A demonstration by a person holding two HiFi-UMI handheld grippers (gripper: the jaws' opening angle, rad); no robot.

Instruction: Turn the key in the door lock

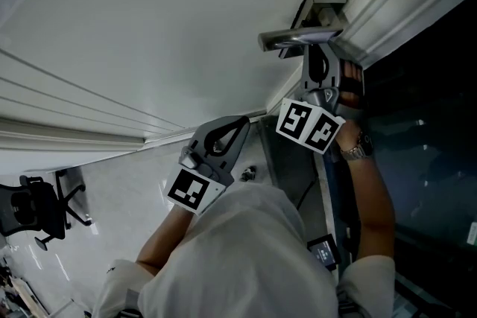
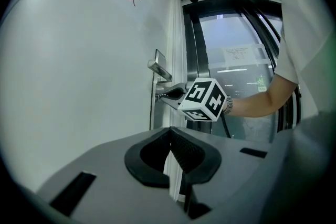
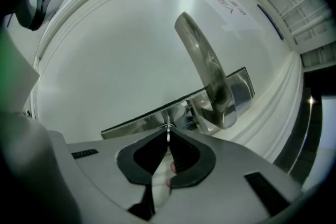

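Lock: key (image 3: 168, 132) sits in lock plate (image 3: 137, 124) below lever handle (image 3: 210, 76); only its thin edge shows. My R gripper (image 3: 168, 140) is clamped on it. My L gripper (image 2: 170, 132): jaws together, empty, well apart from door (image 2: 79, 60).

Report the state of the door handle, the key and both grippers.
door handle: untouched by either gripper
key: at the lock plate, pinched between the right gripper's jaws
right gripper: shut on the key
left gripper: shut, empty, held off the door
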